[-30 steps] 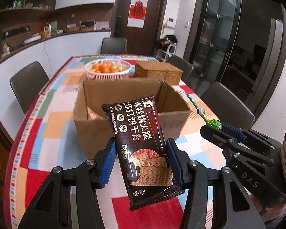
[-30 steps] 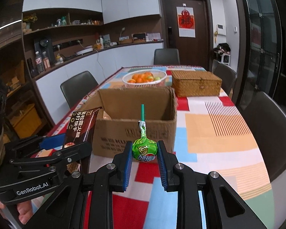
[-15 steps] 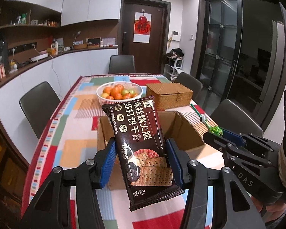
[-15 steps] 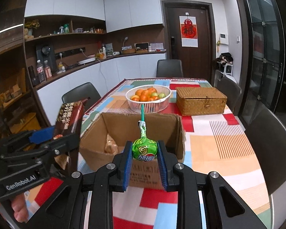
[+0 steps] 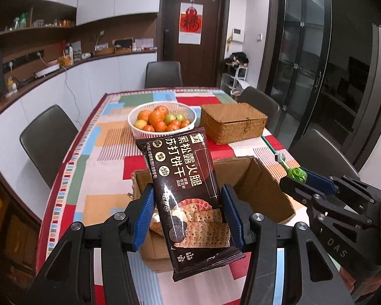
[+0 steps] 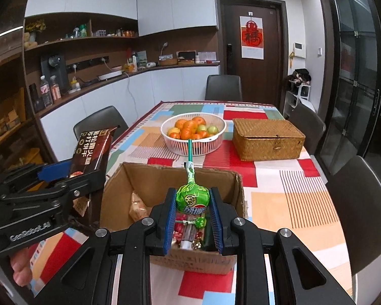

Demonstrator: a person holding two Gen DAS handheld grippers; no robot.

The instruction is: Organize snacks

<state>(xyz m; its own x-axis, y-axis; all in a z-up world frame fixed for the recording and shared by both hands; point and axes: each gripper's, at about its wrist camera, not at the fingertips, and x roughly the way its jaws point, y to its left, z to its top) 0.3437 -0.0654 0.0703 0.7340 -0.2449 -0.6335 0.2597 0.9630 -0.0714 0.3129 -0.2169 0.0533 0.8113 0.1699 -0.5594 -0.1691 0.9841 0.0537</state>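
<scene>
1. Left tool (image 5: 188, 212) clamped on dark cracker packet (image 5: 188, 193), now raised over the cardboard box (image 6: 165, 178) instead of low in front of it
2. Right tool (image 6: 193, 212) pinching green lollipop (image 6: 192, 199), likewise carried above the box
3. Box holding snacks already; both ready for dropping in

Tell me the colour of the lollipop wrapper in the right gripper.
Green, with white lettering on a red and blue band. The lollipop shows best in the right wrist view.
</scene>
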